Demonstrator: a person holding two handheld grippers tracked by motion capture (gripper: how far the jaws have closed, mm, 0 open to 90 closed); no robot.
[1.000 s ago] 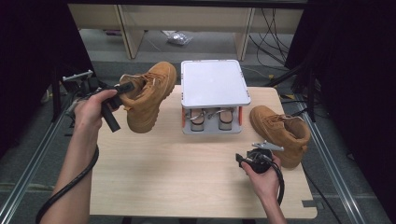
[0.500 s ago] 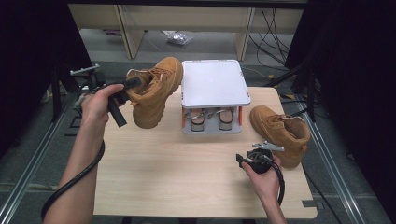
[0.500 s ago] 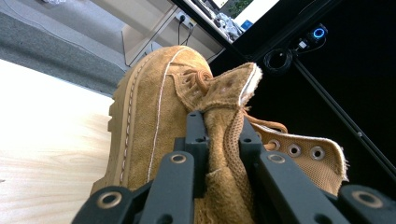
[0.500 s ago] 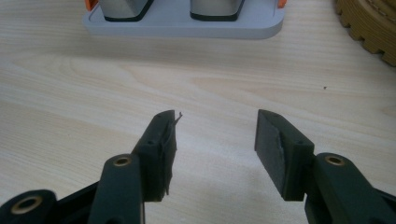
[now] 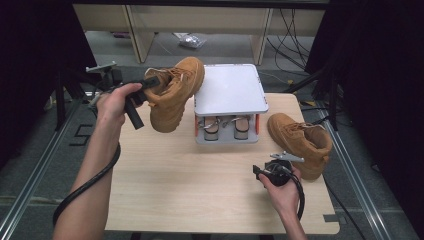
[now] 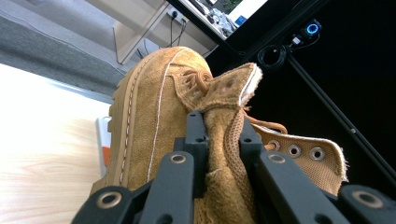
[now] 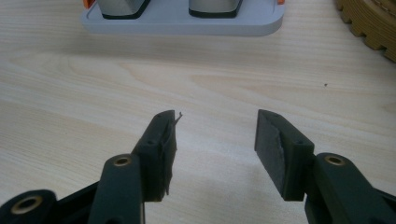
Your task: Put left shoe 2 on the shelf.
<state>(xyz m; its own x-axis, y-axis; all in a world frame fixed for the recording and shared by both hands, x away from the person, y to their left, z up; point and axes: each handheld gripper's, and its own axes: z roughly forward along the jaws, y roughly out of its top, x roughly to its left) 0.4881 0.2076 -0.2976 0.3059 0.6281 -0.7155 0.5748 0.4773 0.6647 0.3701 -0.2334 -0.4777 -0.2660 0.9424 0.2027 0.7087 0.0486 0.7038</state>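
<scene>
My left gripper [image 5: 150, 85] is shut on the back collar of a tan suede boot [image 5: 175, 92], which hangs in the air above the table's left side, toe pointing toward the rack. In the left gripper view the two jaws pinch the boot's heel collar [image 6: 224, 140] between them, left gripper [image 6: 223, 135]. A second tan boot [image 5: 300, 142] lies on the table at the right. My right gripper [image 5: 265, 172] rests low near the table's front right, beside that boot. In the right gripper view its jaws stand open over bare wood, right gripper [image 7: 215, 135].
A small grey two-tier rack [image 5: 230, 90] with a white top stands at the table's back middle, its base [image 7: 187, 23] ahead of the right gripper. The wooden table [image 5: 190, 185] has metal rails along both sides. Desks and cables lie beyond.
My left hand has carried the boot a little up and to the right, toward the rack. The right hand and the second boot have stayed put.
</scene>
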